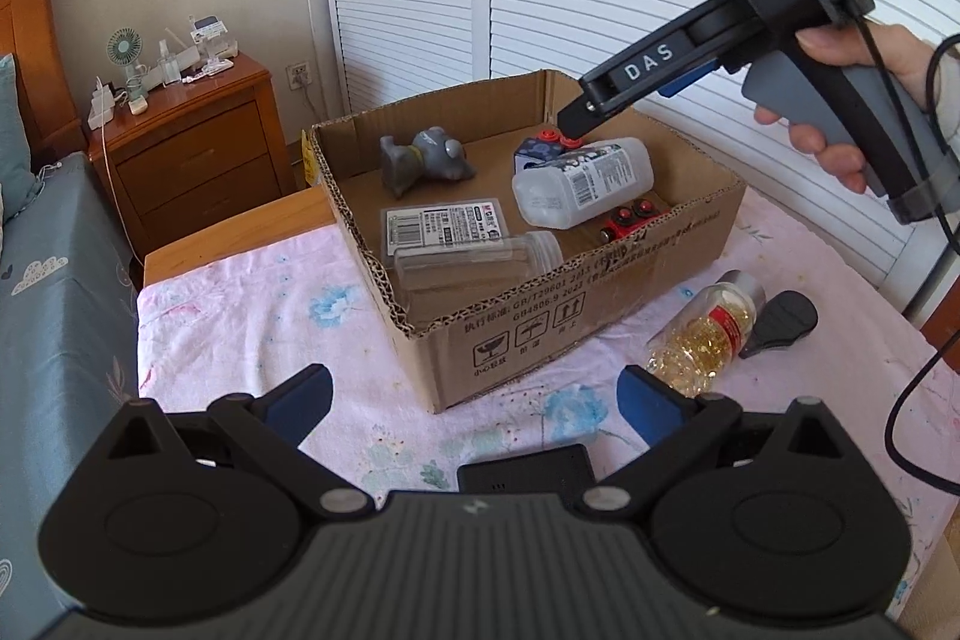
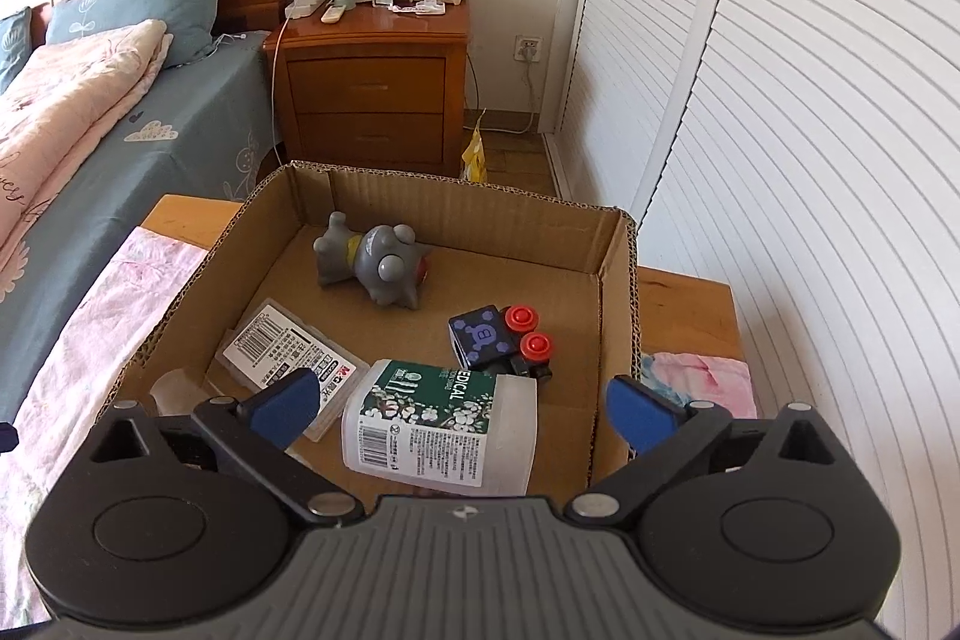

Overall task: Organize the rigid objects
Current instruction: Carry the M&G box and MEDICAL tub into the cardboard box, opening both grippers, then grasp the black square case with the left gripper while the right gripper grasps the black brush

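An open cardboard box (image 1: 540, 322) (image 2: 618, 292) stands on a table with a pink floral cloth. In it lie a grey toy figure (image 1: 423, 157) (image 2: 375, 265), a white medical bottle (image 1: 585, 181) (image 2: 438, 430), a dark toy with red wheels (image 2: 501, 340), a flat labelled case (image 1: 444, 223) (image 2: 288, 346) and a clear jar (image 1: 480, 262). My right gripper (image 2: 462, 412) (image 1: 570, 124) hovers over the box above the white bottle, open and empty. My left gripper (image 1: 474, 400) is open and empty in front of the box. A bottle of golden capsules (image 1: 705, 334) and a black clip (image 1: 780, 322) lie on the cloth right of the box.
A wooden nightstand (image 2: 372, 88) with a small fan and bottles stands beyond the table. A bed with blue sheets (image 2: 120, 124) is at the left. White louvered doors (image 2: 780, 160) run along the right. A black cable (image 1: 918, 388) hangs at the right edge.
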{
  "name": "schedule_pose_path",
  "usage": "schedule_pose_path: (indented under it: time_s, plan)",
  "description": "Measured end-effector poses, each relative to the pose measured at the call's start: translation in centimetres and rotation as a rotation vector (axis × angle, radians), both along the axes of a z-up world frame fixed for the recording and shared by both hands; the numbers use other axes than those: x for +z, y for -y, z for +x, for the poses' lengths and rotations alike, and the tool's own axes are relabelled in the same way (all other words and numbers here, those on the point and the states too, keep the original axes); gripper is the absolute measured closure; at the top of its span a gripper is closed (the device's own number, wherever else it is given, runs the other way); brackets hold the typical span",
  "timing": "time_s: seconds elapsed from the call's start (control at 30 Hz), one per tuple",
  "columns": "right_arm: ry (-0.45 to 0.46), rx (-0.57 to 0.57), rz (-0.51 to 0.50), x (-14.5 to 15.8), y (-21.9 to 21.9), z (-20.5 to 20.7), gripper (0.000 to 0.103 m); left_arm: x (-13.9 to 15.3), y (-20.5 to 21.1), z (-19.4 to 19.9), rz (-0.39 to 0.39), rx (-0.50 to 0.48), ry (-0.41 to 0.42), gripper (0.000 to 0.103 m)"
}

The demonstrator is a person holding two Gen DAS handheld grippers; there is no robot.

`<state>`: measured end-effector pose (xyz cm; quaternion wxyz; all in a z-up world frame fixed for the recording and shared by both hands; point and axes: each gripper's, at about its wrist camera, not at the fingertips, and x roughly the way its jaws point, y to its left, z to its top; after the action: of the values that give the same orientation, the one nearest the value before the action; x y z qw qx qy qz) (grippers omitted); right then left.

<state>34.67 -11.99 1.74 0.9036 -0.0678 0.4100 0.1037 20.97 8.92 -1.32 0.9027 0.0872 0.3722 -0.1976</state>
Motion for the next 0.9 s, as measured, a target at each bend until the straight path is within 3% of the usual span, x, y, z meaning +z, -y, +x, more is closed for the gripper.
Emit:
schedule_pose_path:
  time_s: [0.5,0.77,0.9]
  plan:
    - [0.041,-0.038,0.039,1.2,2.7,-8.4,0.000,0.2,0.0,-3.2,-0.017,0.061,-0.015,0.002]
    - [0.034,-0.123,0.070,-2.1,4.9,-13.7,0.000,-0.8,0.0,-5.3,-0.010,0.086,-0.036,0.002]
    - [0.029,-0.185,0.039,-4.4,5.6,-15.8,0.000,-1.9,0.0,-5.8,-0.018,0.102,-0.063,0.002]
